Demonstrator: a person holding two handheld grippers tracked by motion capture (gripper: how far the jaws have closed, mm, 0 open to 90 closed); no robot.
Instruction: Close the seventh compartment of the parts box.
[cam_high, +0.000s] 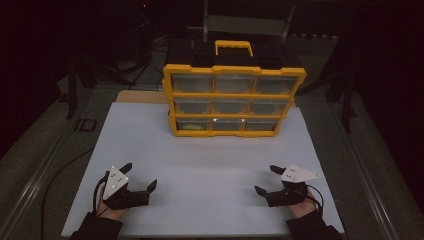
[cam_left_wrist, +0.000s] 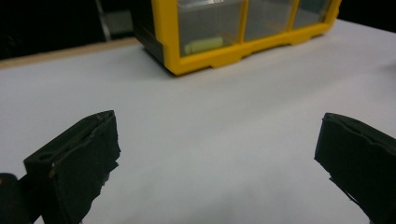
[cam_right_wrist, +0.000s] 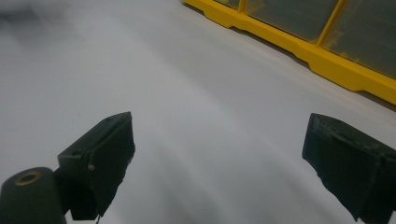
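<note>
We hold the left gripper at 7 o'clock and right gripper at 5, both jaws apart and empty, yellow plastic drawer organiser upright at 12 on the white tabletop; a hard push could topple it.

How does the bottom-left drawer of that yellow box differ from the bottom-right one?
The bottom-left drawer holds a pale yellow-green object; the bottom-right drawer shows nothing I can make out. The bottom-left drawer is nearer the left gripper, the bottom-right drawer nearer the right gripper. Both are clear-fronted, closed, same size.
</note>
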